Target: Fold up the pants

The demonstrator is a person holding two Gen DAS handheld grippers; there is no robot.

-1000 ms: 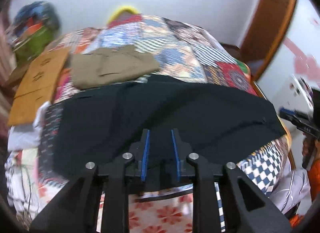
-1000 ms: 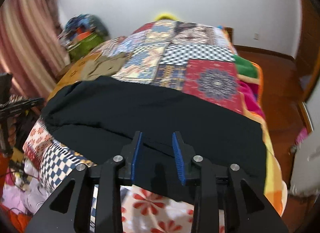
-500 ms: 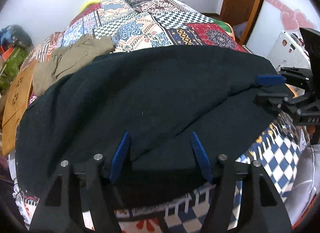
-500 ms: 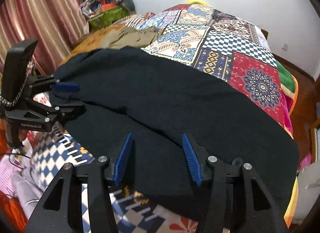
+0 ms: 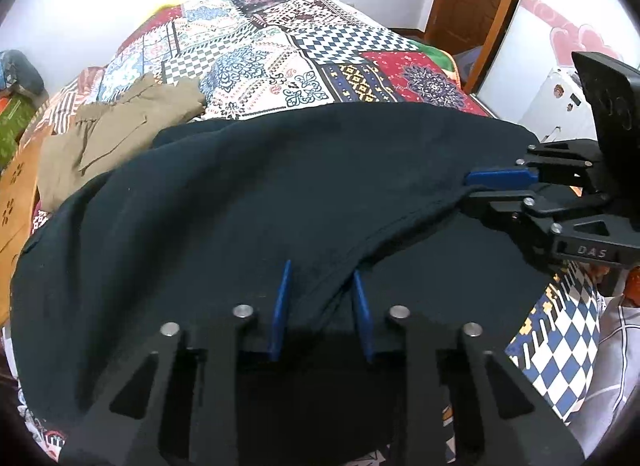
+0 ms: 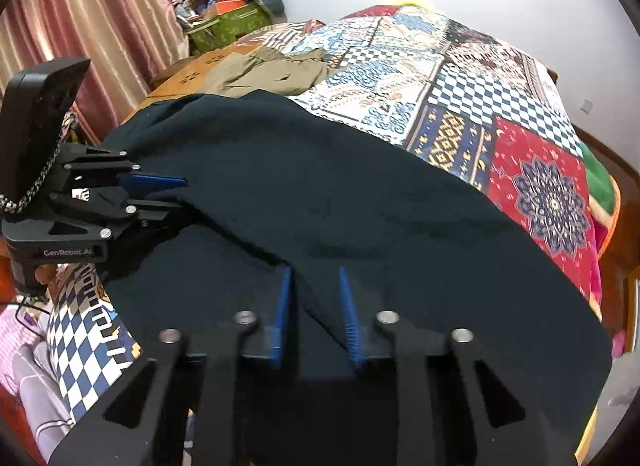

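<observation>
While the black pants (image 5: pixel 280 193) are lying spread across the near end of the bed (image 5: pixel 304 49), over its patchwork quilt (image 6: pixel 460 97), we are bringing both tools down onto the near edge of the cloth. Our left hand-held gripper (image 5: pixel 320 298) is closing, its blue pads narrow now, and a raised fold of the dark fabric is sitting between them; we cannot tell for sure whether the pads are already pressing on it. Our right hand-held gripper (image 6: pixel 314 298) is closing too, jaws narrow, with a ridge of the same cloth running up between its pads. Seen from the left wrist, that right tool is biting at the pants' right-hand edge, blue finger lying on top of the cloth. Beyond the black pants, khaki trousers (image 5: pixel 120 133) are lying crumpled on the quilt, just beside a brown cardboard sheet (image 6: pixel 192 73).
</observation>
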